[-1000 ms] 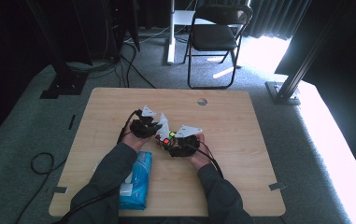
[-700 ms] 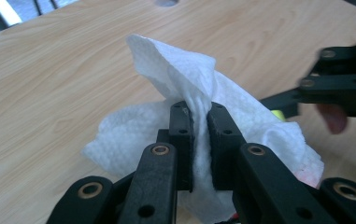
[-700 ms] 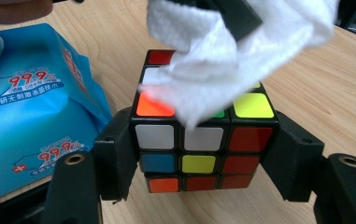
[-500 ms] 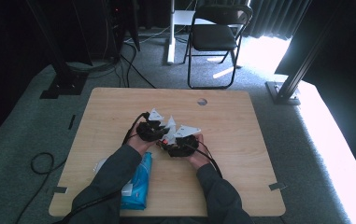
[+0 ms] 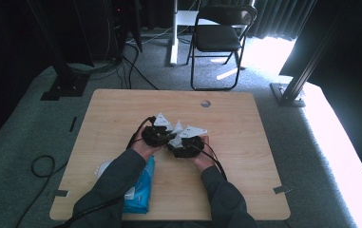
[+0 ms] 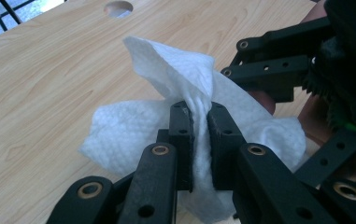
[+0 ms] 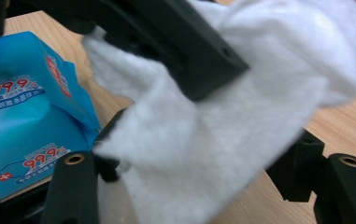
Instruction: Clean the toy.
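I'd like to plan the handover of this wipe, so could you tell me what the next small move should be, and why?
Probably close the right gripper on the white wipe. Its fingers stand apart with the wipe draped between them, while the left gripper already pinches a fold above the table.

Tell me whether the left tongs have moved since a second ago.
Yes. The left tongs, shut on the white wipe, have shifted rightward across the table, toward the right tongs, judged against the table's round hole.

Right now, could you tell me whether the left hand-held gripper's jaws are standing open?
No, the left hand-held gripper has its jaws pinched shut on the white wipe.
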`<state>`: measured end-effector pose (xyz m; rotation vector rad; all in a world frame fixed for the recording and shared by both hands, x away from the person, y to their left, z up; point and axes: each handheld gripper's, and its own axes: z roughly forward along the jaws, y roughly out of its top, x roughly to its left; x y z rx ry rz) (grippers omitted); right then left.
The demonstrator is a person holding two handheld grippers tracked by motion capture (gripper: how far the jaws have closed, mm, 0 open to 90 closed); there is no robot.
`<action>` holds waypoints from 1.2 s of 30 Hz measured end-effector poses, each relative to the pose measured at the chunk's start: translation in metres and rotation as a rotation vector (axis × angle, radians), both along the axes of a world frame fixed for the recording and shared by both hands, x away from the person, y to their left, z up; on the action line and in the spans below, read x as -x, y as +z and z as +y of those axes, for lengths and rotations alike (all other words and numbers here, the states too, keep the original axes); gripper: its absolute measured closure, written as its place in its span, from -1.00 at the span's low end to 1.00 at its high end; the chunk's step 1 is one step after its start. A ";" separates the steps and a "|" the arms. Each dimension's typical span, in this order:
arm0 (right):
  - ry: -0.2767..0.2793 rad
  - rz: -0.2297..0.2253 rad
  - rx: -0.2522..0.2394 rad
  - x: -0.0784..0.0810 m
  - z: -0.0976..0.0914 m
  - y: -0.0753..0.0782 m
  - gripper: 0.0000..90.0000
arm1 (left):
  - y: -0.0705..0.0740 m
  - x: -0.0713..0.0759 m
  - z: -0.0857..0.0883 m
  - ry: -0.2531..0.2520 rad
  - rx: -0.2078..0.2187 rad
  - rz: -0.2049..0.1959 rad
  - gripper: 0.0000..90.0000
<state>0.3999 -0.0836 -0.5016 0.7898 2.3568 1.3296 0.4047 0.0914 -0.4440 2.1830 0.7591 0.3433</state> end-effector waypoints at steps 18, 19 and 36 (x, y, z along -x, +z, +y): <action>-0.072 0.023 -0.039 -0.006 -0.015 0.003 -0.24 | -0.003 -0.003 0.028 0.066 -0.004 0.006 0.82; -0.079 0.024 -0.046 -0.007 -0.016 0.003 -0.24 | -0.004 -0.003 0.029 0.069 -0.007 0.009 0.82; -0.108 0.041 -0.083 -0.009 -0.019 0.006 -0.24 | -0.009 0.001 0.016 0.020 -0.032 0.019 0.83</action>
